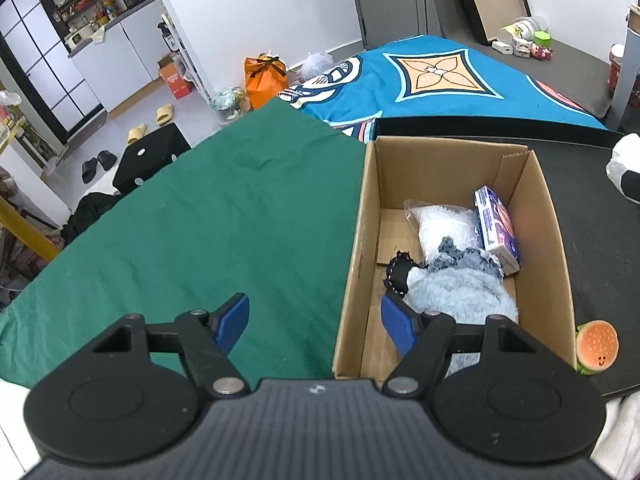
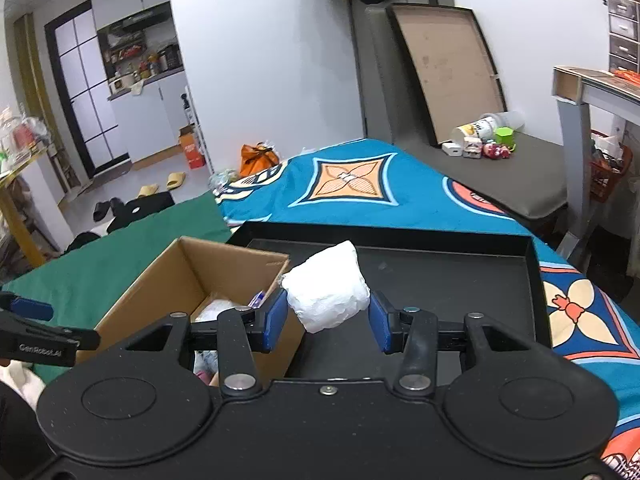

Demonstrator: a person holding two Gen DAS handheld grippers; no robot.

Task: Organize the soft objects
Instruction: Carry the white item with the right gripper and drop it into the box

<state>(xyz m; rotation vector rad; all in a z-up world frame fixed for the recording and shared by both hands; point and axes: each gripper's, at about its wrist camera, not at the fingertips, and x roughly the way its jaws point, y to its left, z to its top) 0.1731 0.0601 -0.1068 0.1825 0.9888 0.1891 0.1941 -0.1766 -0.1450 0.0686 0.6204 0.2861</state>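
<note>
A cardboard box [image 1: 544, 240] stands between the green cloth and the black tray. It holds a fluffy pale-blue item [image 1: 452, 292], a clear bag of white stuff [image 1: 444, 228], a purple tissue pack [image 1: 498, 228] and a black scrunchie [image 1: 398, 274]. My left gripper [image 1: 316, 320] is open and empty over the box's left wall. My right gripper [image 2: 328, 316] is open; a white soft bundle [image 2: 328, 286] sits between its pads on the black tray [image 2: 440, 280], and contact is unclear. The box also shows in the right wrist view [image 2: 176, 276]. A burger plush [image 1: 596, 346] lies right of the box.
Green cloth [image 1: 200, 220] covers the surface on the left. A blue patterned blanket [image 2: 360, 184] lies beyond the tray. A white and black soft thing [image 1: 626, 168] sits at the tray's right. Floor clutter, slippers and an orange bag [image 1: 264, 76] lie farther off.
</note>
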